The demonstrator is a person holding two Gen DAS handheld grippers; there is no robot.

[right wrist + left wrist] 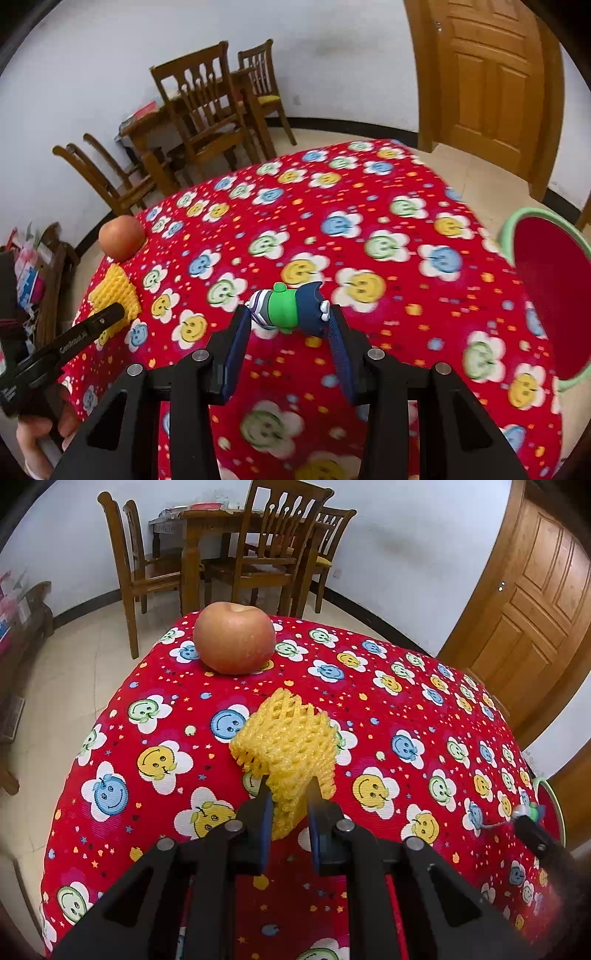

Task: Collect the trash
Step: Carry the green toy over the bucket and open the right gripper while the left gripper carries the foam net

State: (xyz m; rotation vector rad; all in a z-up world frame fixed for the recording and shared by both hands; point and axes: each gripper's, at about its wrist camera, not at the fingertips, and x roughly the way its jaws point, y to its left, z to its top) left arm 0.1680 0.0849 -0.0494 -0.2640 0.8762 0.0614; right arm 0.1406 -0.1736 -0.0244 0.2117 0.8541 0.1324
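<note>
Both tools are loaded, and that is where the trouble could start. Nearest, the left tool [288, 794] is clamped on the lower edge of the yellow foam fruit net [286, 738], which sits just this side of the apple [234, 642] on the counter [406, 709]; the net is soft and springy, so only a thin fold is really pinched, and I'd judge a quick lift could let it slide out of the pads or tear at a strand. Well to the right of the apple, the right tool [290, 314] grips a small green-and-navy toy figure [286, 308] across its ends, lifted clear of the cloth as far as I can tell. The figure is rounded and hard, so it may twist or pop loose if the hand swings fast, and the blur in that view suggests it is moving. Farther right of the apple, at the counter's edge, stands the green-rimmed red bin [546, 295], tilted toward us; a hurried drop could strike its rim and bounce onto the floor. The apple itself rests close behind the net, so a forward sweep of the left hand could nudge it, and it sits near the far edge.
</note>
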